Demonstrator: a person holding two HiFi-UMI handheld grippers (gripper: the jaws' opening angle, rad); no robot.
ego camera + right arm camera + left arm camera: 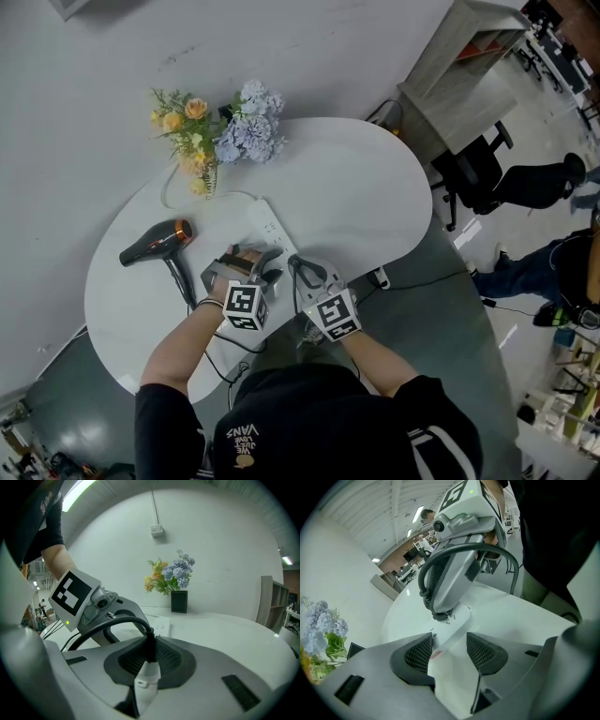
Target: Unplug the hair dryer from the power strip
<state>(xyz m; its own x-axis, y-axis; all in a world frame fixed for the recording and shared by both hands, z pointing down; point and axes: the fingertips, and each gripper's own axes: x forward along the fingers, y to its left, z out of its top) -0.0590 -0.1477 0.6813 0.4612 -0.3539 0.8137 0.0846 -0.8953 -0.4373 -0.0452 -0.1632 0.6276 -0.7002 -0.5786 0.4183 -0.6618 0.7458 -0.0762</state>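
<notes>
Hair dryer plug (147, 679) pinched in right claw (302, 269); left claw (449, 651) spread astride power strip (458, 623).

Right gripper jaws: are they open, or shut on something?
Shut on the white plug of the black cord: in the right gripper view the right gripper squeezes it from both sides.

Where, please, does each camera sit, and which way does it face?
Head view: on the person's head, facing steeply down at the rounded white table; forearms, left gripper and right gripper show.
Left gripper view: on that gripper, facing along its parted jaws at the long white power strip; right gripper beyond.
Right gripper view: on that gripper, facing the wall, jaws shut on the white plug; left gripper, forearm beside.
Shared: both gripper views show the blue-and-yellow flowers.
</notes>
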